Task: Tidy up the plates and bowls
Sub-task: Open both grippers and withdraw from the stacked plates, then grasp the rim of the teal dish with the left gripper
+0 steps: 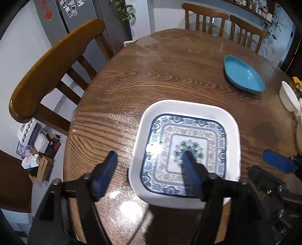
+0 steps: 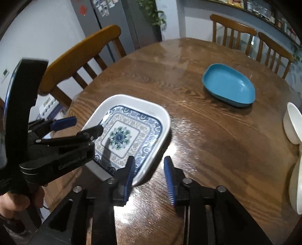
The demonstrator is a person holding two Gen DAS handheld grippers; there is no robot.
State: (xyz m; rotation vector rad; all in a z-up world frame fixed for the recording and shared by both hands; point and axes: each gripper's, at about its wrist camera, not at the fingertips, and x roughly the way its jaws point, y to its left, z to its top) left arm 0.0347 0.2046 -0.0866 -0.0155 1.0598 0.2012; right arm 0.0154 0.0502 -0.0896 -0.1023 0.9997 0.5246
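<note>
A square white plate with a blue floral pattern (image 1: 186, 148) lies on the round wooden table (image 1: 160, 75) near its front-left edge; it also shows in the right wrist view (image 2: 130, 130). My left gripper (image 1: 150, 157) is open, straddling the plate's left rim, one finger over the plate's middle, the other outside it. My right gripper (image 2: 149, 164) is open and empty beside the plate's right corner. A blue oval dish (image 1: 243, 75) sits farther back right, also in the right wrist view (image 2: 229, 84). A white bowl (image 2: 293, 126) stands at the right edge.
Wooden chairs stand at the left (image 1: 52, 62) and at the far side (image 1: 205, 17). More white dishware (image 2: 296, 186) lies at the right edge. Boxes clutter the floor at the left (image 1: 37, 147). A fridge (image 1: 75, 22) stands behind.
</note>
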